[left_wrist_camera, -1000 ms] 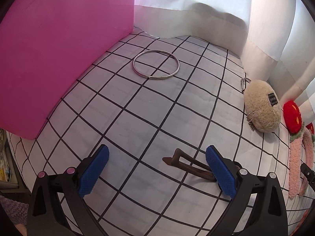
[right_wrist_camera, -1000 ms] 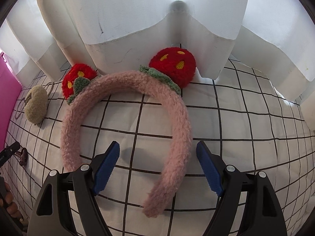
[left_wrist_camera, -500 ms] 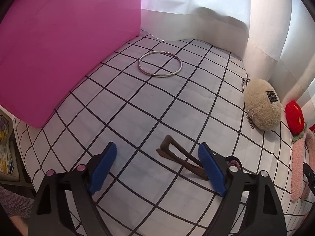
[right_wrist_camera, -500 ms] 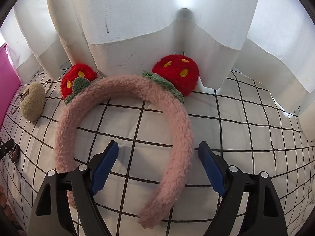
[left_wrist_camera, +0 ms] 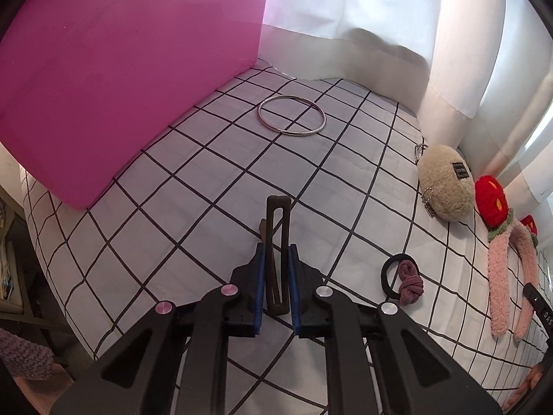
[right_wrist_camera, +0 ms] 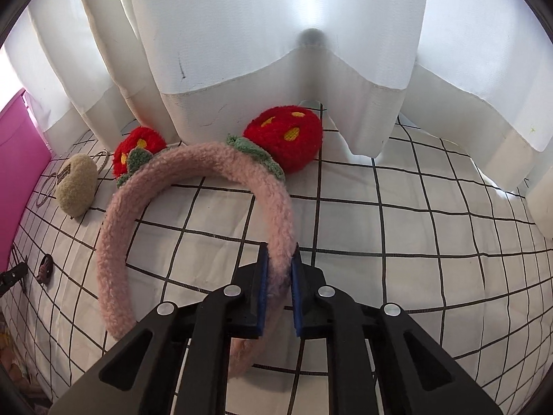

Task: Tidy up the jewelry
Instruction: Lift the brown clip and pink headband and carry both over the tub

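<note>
Left wrist view
- left gripper: clenched on brown hair clip; blue pads pressed against both long sides of the clip.
- hair clip position: upright between the pads, tip pointing away, over the middle of the checked cloth.
- metal bangle: flat on the cloth near the far edge, just beside the pink board.
- beige plush keychain: at the right edge, close to the white curtain.
- hair ties: black loop touching a mauve knotted one, right of the gripper.
- pink headband: seen at the right edge.

Right wrist view
- right gripper: clenched on the pink headband; pads squeezed into the fuzzy right arm of the band.
- headband position: arched across the middle of the cloth, red strawberries toward the curtain at the far edge.
- beige plush keychain: near the left edge, beside the left strawberry.
</note>
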Tool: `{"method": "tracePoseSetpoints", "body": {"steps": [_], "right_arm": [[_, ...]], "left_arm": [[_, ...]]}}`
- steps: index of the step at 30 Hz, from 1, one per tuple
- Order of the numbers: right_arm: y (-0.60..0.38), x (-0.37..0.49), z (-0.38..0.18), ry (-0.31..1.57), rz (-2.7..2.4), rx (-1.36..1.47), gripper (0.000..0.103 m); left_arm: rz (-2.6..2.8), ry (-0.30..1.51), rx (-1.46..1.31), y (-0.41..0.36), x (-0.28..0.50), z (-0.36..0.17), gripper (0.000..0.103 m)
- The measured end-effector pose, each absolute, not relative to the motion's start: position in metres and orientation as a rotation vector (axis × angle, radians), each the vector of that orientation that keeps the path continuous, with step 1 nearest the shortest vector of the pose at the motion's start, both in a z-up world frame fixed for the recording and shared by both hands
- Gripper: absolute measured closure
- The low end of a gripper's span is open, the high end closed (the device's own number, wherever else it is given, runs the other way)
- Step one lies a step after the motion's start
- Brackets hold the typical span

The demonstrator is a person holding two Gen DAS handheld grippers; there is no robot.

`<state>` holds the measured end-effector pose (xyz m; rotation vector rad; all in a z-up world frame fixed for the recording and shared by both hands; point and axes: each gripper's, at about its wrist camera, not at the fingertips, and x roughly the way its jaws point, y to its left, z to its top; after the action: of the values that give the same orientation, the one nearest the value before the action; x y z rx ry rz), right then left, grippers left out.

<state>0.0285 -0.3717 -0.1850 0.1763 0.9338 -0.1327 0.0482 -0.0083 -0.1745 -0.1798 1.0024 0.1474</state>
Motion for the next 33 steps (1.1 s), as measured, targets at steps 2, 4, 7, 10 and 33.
{"method": "tracePoseSetpoints", "body": {"steps": [2, 4, 7, 10, 33], "right_arm": [[-0.374, 0.021, -0.181, 0.916, -0.127, 0.189, 0.092], [-0.373, 0.015, -0.176, 0.898, -0.119, 0.193, 0.092], [-0.372, 0.005, -0.165, 0.869, -0.108, 0.189, 0.092], [-0.37, -0.003, -0.15, 0.837, -0.101, 0.166, 0.093], [-0.377, -0.031, -0.054, 0.699, 0.011, 0.106, 0.092]], "left_arm": [[0.135, 0.989, -0.172, -0.009, 0.045, -0.168, 0.091], [0.123, 0.979, -0.169, -0.011, 0.045, -0.161, 0.091], [0.112, 0.964, -0.15, -0.015, 0.043, -0.149, 0.091], [0.108, 0.949, -0.132, -0.019, 0.043, -0.139, 0.091], [0.092, 0.877, -0.149, -0.028, 0.019, -0.066, 0.091]]}}
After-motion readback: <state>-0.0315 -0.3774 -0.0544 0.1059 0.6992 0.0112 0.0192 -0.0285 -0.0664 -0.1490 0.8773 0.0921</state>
